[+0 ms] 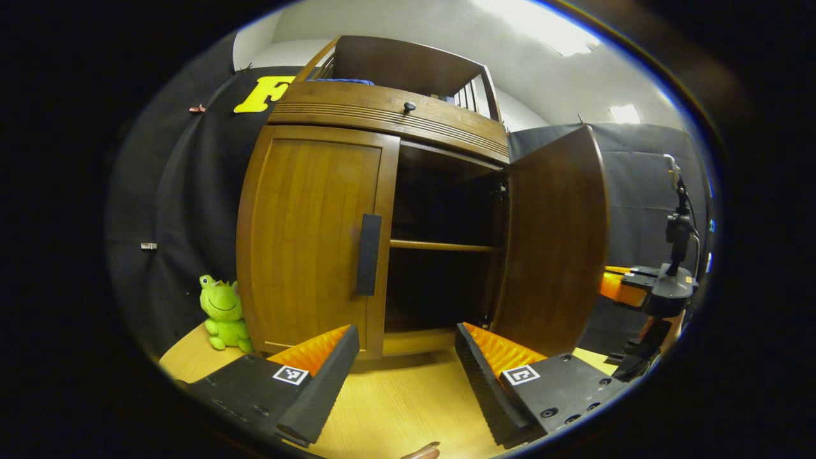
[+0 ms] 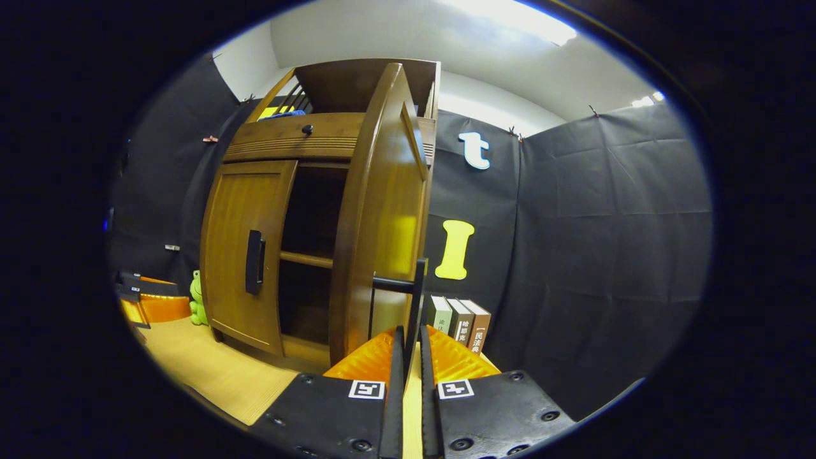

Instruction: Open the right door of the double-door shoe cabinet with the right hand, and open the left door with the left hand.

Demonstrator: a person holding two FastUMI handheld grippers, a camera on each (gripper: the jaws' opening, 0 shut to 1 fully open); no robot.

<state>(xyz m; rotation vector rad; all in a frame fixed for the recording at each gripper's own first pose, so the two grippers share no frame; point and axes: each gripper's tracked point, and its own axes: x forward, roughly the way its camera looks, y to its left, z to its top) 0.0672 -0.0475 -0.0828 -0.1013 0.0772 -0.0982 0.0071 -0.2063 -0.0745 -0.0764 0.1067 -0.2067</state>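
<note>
Two doors front the shoe cabinet (image 1: pixel 389 115), mid-frame in the left gripper view: the right door (image 1: pixel 554 242) swung out toward the right side, the left door (image 1: pixel 312 236) flat and closed with its dark handle (image 1: pixel 368 254) untouched. Low in that view the left gripper (image 1: pixel 405 357) gapes wide, holding nothing. In the right gripper view, the right gripper (image 2: pixel 409 344), bottom centre, is pinched nearly closed on the right door's handle (image 2: pixel 415 299). A green plush frog (image 1: pixel 223 312) sits lower left.
</note>
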